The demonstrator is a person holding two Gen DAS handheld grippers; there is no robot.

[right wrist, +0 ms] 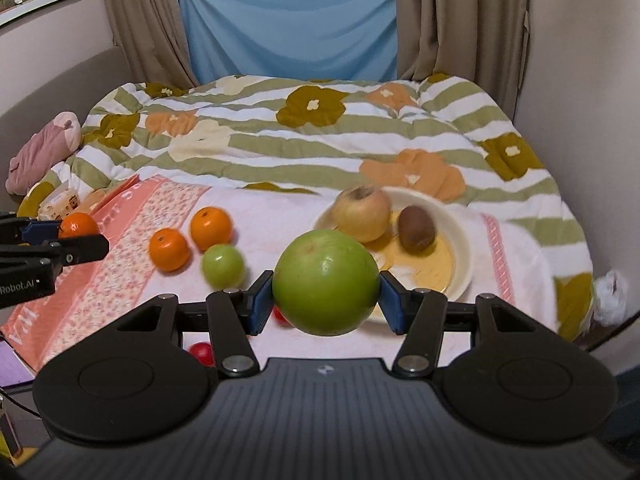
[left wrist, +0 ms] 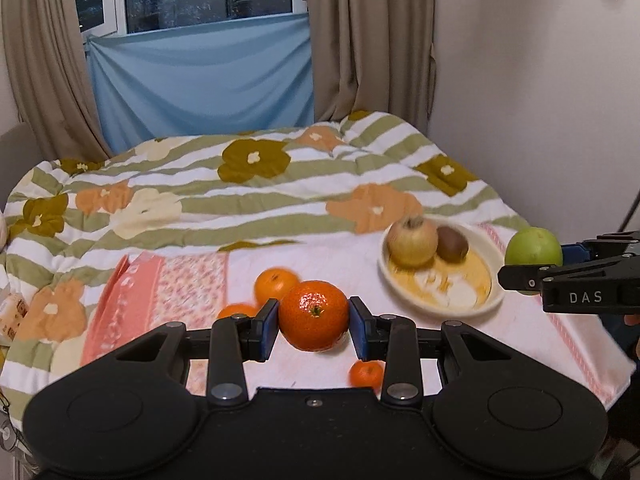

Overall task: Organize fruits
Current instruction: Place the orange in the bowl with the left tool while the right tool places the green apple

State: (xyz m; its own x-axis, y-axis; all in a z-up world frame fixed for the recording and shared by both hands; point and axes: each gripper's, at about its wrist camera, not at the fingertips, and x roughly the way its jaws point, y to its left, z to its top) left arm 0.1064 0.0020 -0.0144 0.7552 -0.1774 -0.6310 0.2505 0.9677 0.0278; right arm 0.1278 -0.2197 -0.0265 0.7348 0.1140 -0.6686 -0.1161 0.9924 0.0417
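While aloft (both): left hand-held gripper (left wrist: 314, 322) clamps tangerine (left wrist: 313, 315) | right hand-held gripper (right wrist: 326, 296) clamps green apple (right wrist: 325, 282)

Bed (right wrist: 320, 136) with a towel (right wrist: 256, 216) spread over its near part. On the towel, right: a bowl (right wrist: 460, 248) holding an apple (right wrist: 362, 214) at left and a kiwi (right wrist: 417, 227) at right. Left of the bowl: two oranges (right wrist: 211, 227) side by side, a small green fruit (right wrist: 223, 266) just before them. The left gripper (left wrist: 314, 322) holds an orange (left wrist: 313, 315) above the towel; the right gripper (right wrist: 326, 294) holds a green apple (right wrist: 326, 282) before the bowl.
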